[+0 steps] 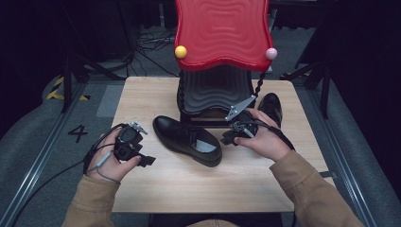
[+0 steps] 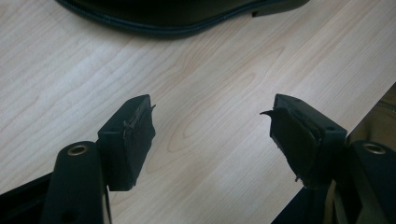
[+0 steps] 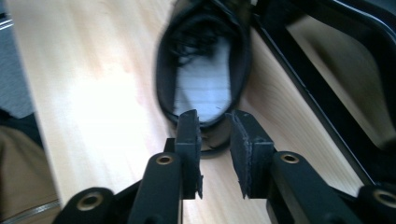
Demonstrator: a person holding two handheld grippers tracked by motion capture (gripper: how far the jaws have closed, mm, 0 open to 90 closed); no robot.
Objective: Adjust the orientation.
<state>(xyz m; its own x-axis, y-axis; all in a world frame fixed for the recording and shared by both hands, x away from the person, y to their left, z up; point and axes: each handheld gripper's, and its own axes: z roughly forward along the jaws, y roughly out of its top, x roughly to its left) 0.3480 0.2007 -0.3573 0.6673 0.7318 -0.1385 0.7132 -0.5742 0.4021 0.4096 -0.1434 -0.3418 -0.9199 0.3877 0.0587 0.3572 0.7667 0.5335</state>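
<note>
L gripper [image 1: 150, 161], lower left, jaws spread w/ nothing between, idle on table [image 1: 189, 189]; black dress shoe [image 1: 187, 140], frame ctr, on its sole ahead of red-topped rack [image 1: 221, 33]; R gripper [image 1: 228, 138], ctr-right, jaws apart, not pinching, over shoe heel, prob. let go; 2nd shoe [image 1: 271, 107] behind.

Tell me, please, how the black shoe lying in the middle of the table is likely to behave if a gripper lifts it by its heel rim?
The black shoe looks like polished leather, so its upper may be slippery between the pads. Its heel rim seems thin and may flex or fold when pinched. Lifted from the heel alone, the long toe end would probably droop. Resting flat on the table, it should slide rather than roll.
</note>
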